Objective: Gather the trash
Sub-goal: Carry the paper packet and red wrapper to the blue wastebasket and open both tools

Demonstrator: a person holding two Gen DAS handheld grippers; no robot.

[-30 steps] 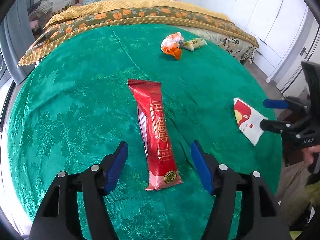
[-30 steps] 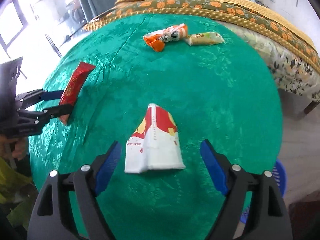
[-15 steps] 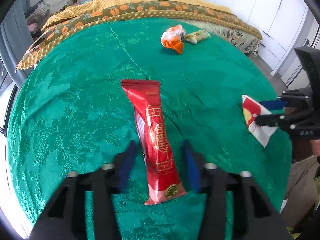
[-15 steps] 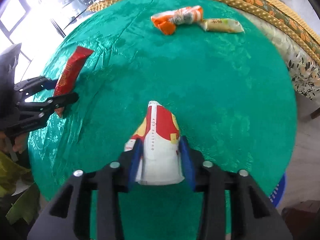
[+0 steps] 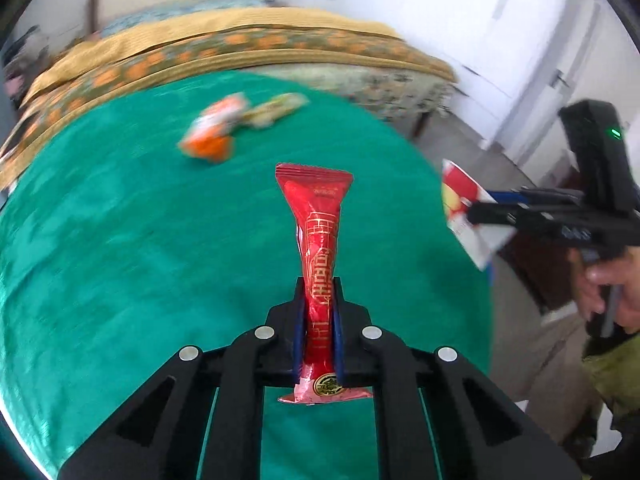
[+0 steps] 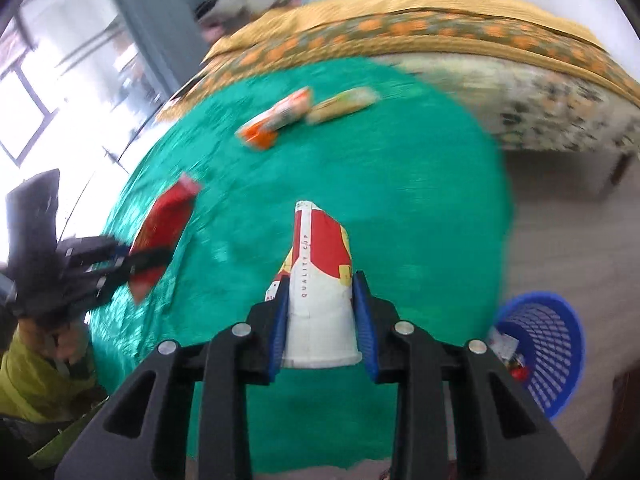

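Observation:
My left gripper (image 5: pixel 317 300) is shut on a long red snack wrapper (image 5: pixel 318 236) and holds it up off the green table (image 5: pixel 120 260). My right gripper (image 6: pixel 320 296) is shut on a flattened red, yellow and white paper cup (image 6: pixel 320 276), also lifted. Each gripper shows in the other's view: the right gripper (image 5: pixel 492 204) with the cup (image 5: pixel 460 196), the left gripper (image 6: pixel 136 258) with the wrapper (image 6: pixel 164 232). An orange and white wrapper (image 5: pixel 212 132) and a pale yellow packet (image 5: pixel 276 110) lie at the table's far side.
A blue mesh bin (image 6: pixel 540 344) with some litter stands on the floor right of the table. A bed (image 5: pixel 240 48) with an orange-patterned cover lies behind the table. White cupboards (image 5: pixel 500 20) stand at the right.
Both grippers closed on their items and lifted them off the table. The views tilted up and the background is blurred by motion.

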